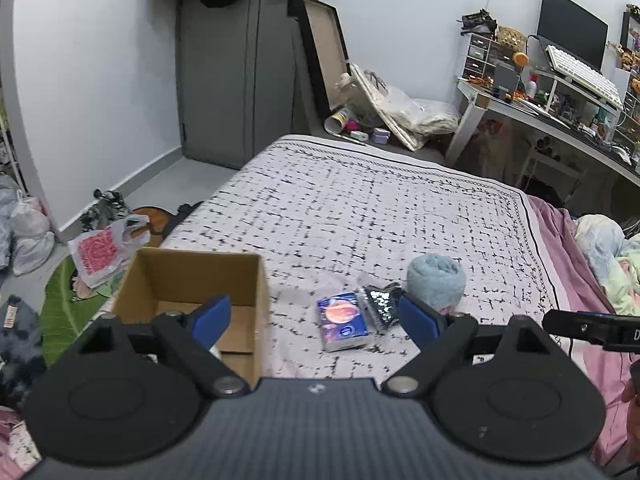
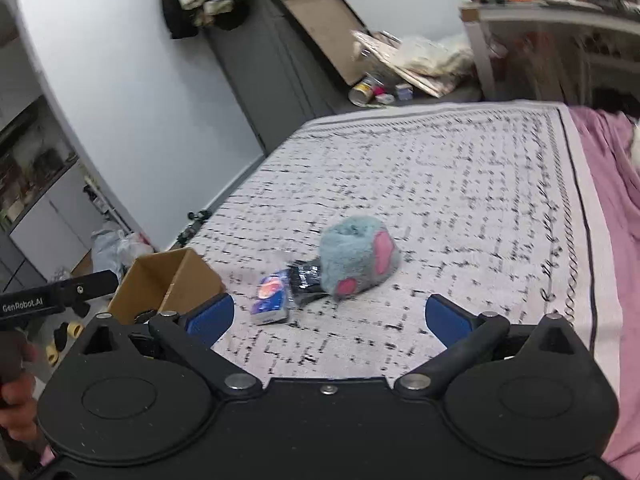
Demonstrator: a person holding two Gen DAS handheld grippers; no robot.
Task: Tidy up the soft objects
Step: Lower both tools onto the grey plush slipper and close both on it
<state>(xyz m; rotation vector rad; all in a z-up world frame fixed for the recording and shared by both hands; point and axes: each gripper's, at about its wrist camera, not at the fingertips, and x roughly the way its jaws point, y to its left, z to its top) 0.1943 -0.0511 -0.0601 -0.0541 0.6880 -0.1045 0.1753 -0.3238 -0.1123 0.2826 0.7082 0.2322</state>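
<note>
1. Left gripper [image 1: 314, 320]: blue-padded fingers spread wide, nothing between the pads; it hangs above the near part of the bed, pointing down at an angle.
2. Right gripper [image 2: 330, 318]: fingers likewise spread wide and empty, over the patterned cover. The side of the left gripper and the hand [image 2: 16, 400] holding it show at the left edge of the right wrist view.
3. Bed cover [image 1: 380, 208]: white with a black broken-grid print and a chain border; a pink sheet [image 1: 560, 248] lies along its right side.
4. Cardboard box [image 1: 192, 280]: open-topped, at the near left corner of the bed, partly behind the left gripper's left finger.
5. Plush slipper [image 2: 356, 256]: grey-blue, fluffy, with pink paw pads, lying on the cover to the right of the box.
6. Dark shiny packet [image 2: 306, 280]: touching the slipper on its left side.
7. Blue tissue pack [image 2: 272, 298]: just beside the packet, between it and the box; somewhat blurred in the right wrist view.
</note>
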